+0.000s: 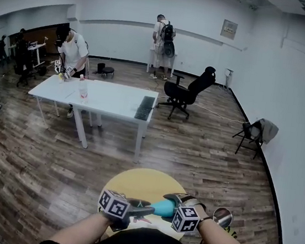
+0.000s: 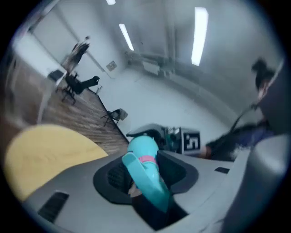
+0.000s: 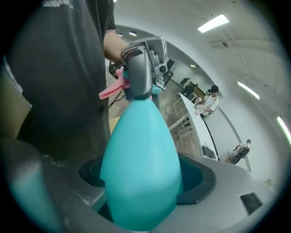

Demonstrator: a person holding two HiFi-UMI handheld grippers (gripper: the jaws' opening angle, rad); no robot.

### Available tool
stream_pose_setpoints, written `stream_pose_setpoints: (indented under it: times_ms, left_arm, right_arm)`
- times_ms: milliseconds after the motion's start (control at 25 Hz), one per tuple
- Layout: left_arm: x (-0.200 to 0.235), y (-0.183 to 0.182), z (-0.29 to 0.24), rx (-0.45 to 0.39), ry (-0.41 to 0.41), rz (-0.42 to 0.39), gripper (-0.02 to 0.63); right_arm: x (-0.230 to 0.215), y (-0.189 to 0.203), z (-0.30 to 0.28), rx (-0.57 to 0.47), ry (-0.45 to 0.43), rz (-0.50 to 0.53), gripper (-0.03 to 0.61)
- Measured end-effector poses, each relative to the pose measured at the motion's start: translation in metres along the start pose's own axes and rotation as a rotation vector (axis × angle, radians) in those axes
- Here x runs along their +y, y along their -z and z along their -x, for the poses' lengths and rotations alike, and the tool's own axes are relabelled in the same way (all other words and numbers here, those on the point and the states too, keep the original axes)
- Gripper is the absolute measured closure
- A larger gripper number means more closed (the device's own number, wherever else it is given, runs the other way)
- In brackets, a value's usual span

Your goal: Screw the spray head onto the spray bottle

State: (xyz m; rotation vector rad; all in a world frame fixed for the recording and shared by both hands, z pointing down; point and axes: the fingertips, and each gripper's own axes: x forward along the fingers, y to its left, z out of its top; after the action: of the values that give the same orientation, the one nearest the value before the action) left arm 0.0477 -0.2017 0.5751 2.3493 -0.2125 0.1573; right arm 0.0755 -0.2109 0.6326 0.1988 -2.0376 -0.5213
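spray bottle (image 3: 141,159): smooth matt plastic | spray head (image 2: 148,177): smooth plastic | floor (image 1: 204,153): wood

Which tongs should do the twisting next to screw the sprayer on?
Left. The left tongs are clamped on the spray head, at the neck of the bottle, so they can probably turn it. The right tongs grip the bottle's fat body and look best for holding it steady.

Round yellow table (image 1: 144,182), wood-plank floor (image 1: 41,160), white table (image 1: 111,99) bearing dark keyboard (image 1: 145,107)
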Motion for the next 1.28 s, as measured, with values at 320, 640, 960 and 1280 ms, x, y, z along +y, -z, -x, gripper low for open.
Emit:
stream_pose_setpoints:
  times_ms: [320, 640, 960, 1280]
  left_arm:
    - [-0.008, 0.028, -0.012, 0.222, -0.047, -0.180, 0.403]
    - [0.015, -0.033, 0.082, -0.401, -0.005, 0.230, 0.321]
    - [0.002, -0.010, 0.074, -0.280, 0.098, 0.197, 0.321]
    - [-0.012, 0.025, -0.007, 0.183, -0.056, -0.237, 0.405]
  right_arm:
    - [0.032, 0.009, -0.006, -0.006, -0.166, -0.007, 0.168]
    - [0.031, 0.030, 0.008, -0.147, -0.072, -0.305, 0.169]
    - [0.025, 0.034, 0.020, -0.077, -0.023, -0.191, 0.167]
    - [0.030, 0.000, -0.005, 0.005, -0.139, 0.020, 0.164]
